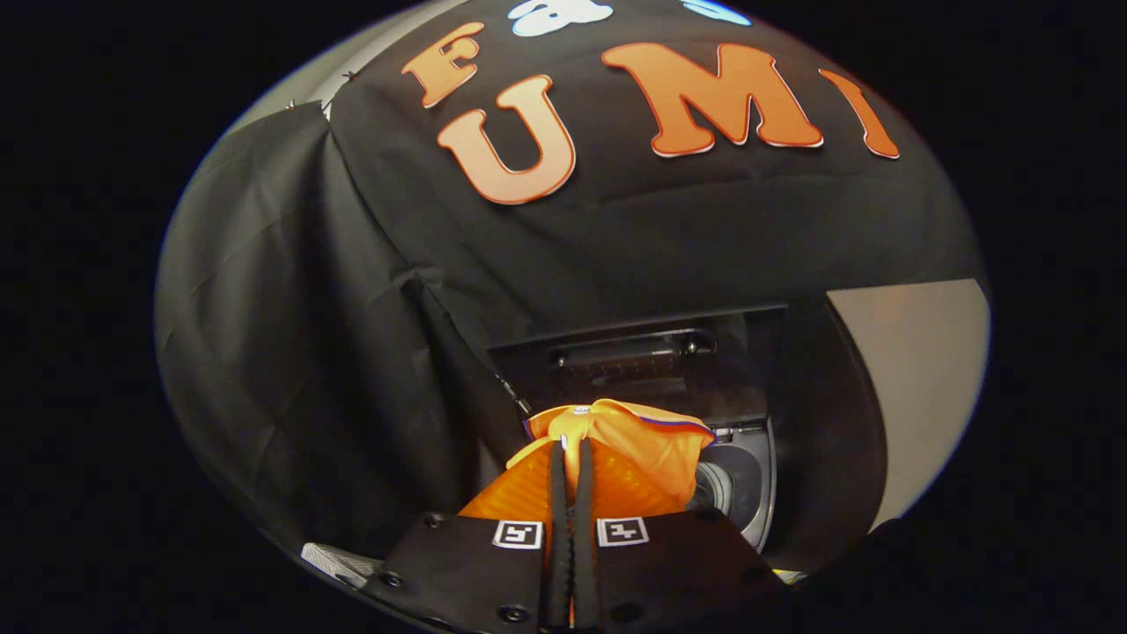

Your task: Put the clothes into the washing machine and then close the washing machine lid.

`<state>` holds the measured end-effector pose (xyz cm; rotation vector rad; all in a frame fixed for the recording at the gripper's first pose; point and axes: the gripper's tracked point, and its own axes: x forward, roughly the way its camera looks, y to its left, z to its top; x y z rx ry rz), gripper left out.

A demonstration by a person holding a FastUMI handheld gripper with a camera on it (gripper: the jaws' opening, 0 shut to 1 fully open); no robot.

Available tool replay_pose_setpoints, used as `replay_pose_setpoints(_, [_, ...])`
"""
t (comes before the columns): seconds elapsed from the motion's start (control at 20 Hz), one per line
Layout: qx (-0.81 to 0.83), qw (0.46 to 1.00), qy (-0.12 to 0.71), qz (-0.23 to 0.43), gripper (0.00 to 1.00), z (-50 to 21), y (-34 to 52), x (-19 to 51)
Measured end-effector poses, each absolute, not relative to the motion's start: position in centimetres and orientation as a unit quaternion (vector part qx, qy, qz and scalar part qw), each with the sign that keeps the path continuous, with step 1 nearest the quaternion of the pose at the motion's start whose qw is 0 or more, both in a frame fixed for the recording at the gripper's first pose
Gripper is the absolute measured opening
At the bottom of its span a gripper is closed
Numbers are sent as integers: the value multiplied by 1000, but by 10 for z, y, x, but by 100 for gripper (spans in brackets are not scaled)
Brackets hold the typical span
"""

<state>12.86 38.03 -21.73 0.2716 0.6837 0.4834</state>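
Right in front of the washing machine (744,475), the gripper (571,458) has its two fingers squeezed nearly together, with a bunched orange garment (647,440) pinched between them. The cloth puffs up over the fingertips and hangs off to one side, partly covering the machine's opening. Just beyond the garment you can see a bit of the pale drum rim, and behind that the dark lid (638,352) is standing up, open, against the black booth cloth.

So as far as I can tell the pickup is sorted and the garment is held over or just short of the opening, not inside yet. What's left: let go of it into the drum, then swing that lid down. Can't tell whether any other clothes are already in there, the orange fabric blocks most of the drum.
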Motion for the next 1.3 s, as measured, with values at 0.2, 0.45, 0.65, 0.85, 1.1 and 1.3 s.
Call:
replay_pose_setpoints(0.2, [124,891,377,220,9,-269,394,132])
replay_pose_setpoints(0.45, [124,883,405,203,9,-322,410,158])
replay_pose_setpoints(0.65, [112,878,423,192,9,-362,419,171])
replay_pose_setpoints(0.85, [105,871,446,175,9,-406,419,173])
replay_pose_setpoints(1.1, [107,863,471,152,9,-457,418,171])
replay_pose_setpoints(1.3, [78,858,489,139,9,-495,416,171])
